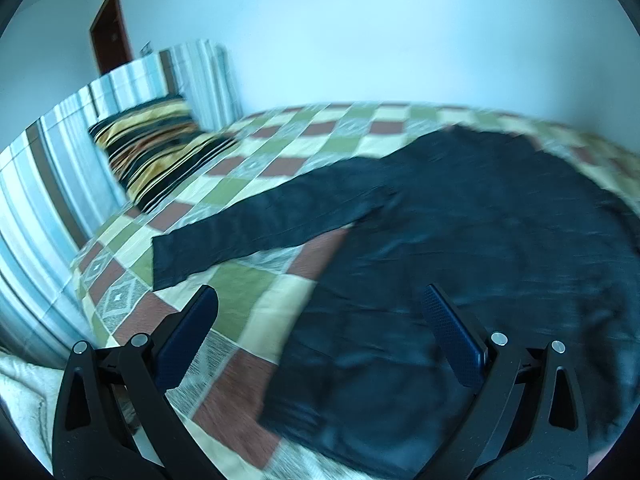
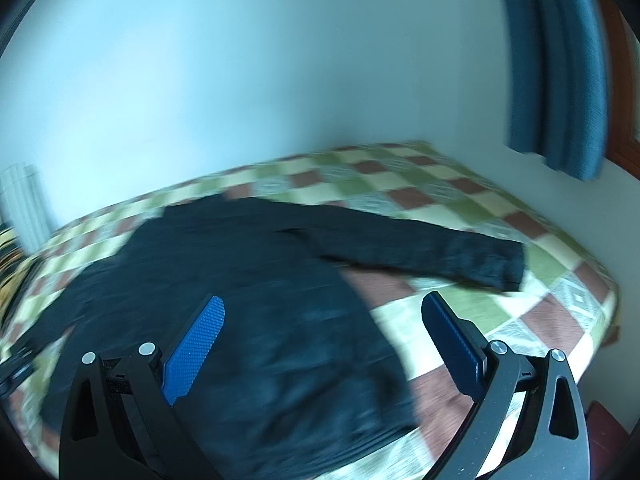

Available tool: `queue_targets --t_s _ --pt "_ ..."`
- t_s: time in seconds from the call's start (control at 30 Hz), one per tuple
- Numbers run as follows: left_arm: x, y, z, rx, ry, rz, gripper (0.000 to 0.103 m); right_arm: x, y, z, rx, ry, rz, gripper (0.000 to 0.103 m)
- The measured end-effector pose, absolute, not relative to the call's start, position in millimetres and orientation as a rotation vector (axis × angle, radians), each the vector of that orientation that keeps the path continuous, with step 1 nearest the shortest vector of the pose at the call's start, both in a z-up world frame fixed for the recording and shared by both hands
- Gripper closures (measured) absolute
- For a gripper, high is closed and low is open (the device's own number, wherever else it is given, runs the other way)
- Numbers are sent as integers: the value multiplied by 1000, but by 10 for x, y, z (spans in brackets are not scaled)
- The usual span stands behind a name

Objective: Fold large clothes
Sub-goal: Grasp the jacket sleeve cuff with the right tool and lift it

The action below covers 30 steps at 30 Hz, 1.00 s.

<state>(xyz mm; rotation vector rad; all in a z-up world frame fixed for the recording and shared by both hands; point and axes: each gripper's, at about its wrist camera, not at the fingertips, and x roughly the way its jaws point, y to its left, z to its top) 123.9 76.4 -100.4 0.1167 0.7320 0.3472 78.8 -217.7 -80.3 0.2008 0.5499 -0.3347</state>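
Black garment (image 1: 460,240) flat on bed (image 1: 280,152), sleeves outstretched sideways. Left claw (image 1: 320,336) nearest left sleeve (image 1: 260,224), right claw (image 2: 324,340) probably over torso; both spread, empty.

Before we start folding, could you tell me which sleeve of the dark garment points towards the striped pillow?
The sleeve in the left wrist view: its cuff reaches towards the striped pillow. The other sleeve stretches towards the blue curtain.

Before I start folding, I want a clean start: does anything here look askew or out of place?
Nothing stands out. The dark garment lies spread on the checked bedspread, sleeves out to both sides. Both grippers, left and right, are open and empty.
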Motion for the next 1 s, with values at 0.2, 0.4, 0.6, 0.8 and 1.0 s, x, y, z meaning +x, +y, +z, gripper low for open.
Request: queue_targets --t_s 0.2,0.4,0.6,0.8,1.0 --pt "1707 1368 -1346 88 824 501 2 1107 -3296 -1088 301 589 -542 5" --pt "1938 1765 -1603 63 891 619 2 1375 -4284 -1419 414 665 -692 5" --pt "2042 1918 -1824 99 940 702 2 1473 -4784 -1728 548 728 -704 21" --pt "2076 2063 -1976 106 971 754 2 1515 -4990 -1908 625 751 -691 32" --pt "2112 2099 -2079 129 981 780 2 1559 -5103 -2091 719 777 -657 32"
